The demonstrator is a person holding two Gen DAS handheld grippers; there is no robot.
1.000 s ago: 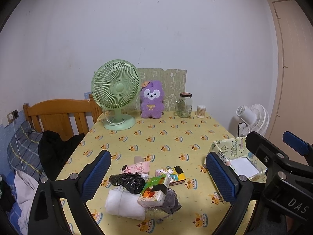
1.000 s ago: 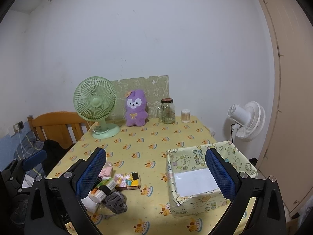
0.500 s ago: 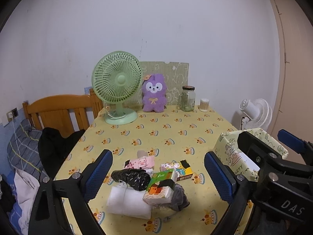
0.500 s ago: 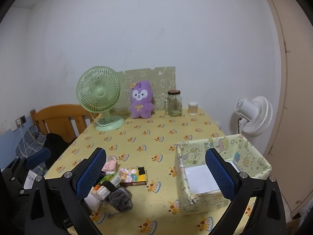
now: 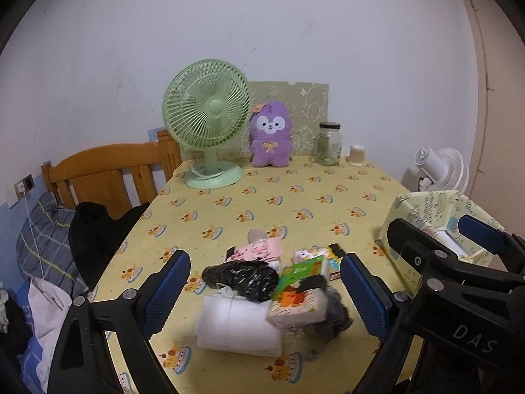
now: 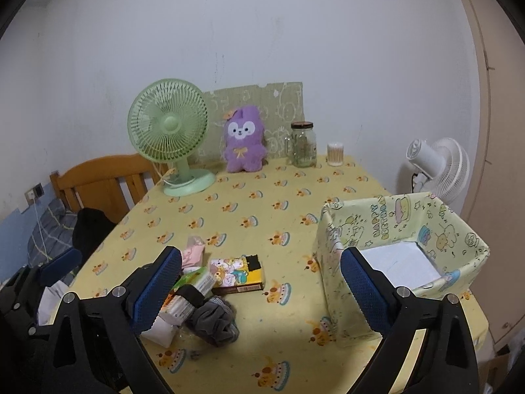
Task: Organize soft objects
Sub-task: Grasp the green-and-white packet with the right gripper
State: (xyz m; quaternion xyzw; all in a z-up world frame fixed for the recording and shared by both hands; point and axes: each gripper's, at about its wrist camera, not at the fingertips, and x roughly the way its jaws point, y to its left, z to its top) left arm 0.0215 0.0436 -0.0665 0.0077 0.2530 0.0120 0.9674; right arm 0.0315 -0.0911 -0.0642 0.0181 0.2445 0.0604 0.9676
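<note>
A pile of soft things lies near the table's front: a white folded cloth [image 5: 236, 326], a black plastic bag [image 5: 242, 277], a tissue pack [image 5: 300, 298], a pink cloth [image 5: 259, 251] and a grey sock [image 6: 215, 320]. A yellow patterned box [image 6: 405, 226] stands open on the right, also in the left wrist view [image 5: 436, 210]. My left gripper [image 5: 262, 292] is open above the pile, holding nothing. My right gripper [image 6: 261, 290] is open and empty between the pile and the box.
A green desk fan [image 5: 208, 124], a purple plush [image 5: 270, 134], a glass jar [image 5: 329, 144] and a small cup [image 5: 357, 155] stand at the table's far edge. A flat yellow packet [image 6: 238, 274] lies by the pile. A wooden chair [image 5: 108, 174] stands left, a white fan [image 6: 436, 167] right.
Both grippers have moved forward and down toward the table, so the pile and the box look nearer. Both stay open and empty.
</note>
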